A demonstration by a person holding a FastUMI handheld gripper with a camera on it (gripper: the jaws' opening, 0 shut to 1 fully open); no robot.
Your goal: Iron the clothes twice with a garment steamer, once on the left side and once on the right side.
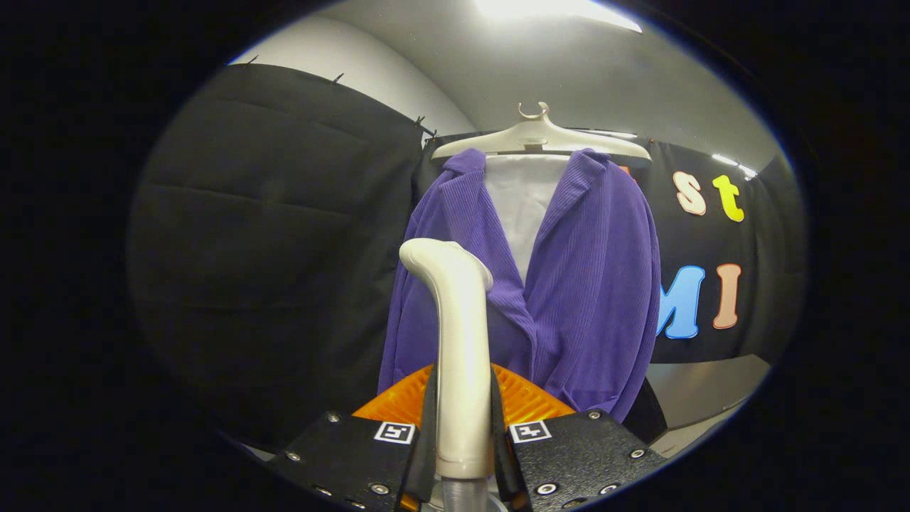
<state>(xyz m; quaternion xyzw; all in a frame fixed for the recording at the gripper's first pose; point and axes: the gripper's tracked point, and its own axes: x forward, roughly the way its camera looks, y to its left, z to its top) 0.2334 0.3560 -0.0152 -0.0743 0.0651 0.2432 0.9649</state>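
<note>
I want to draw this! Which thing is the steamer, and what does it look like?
Find the purple cardigan hanging on a pale hanger against the black cloth wall. Right in front of it stands the steamer, clamped between the gripper fingers. It is the only smooth, cream-white stick, upright with a bent, rounded top.

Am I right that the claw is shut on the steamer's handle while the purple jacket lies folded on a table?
Not quite. In the gripper view the claw is shut on the steamer, but the purple jacket hangs on a hanger, not folded on a table.
</note>
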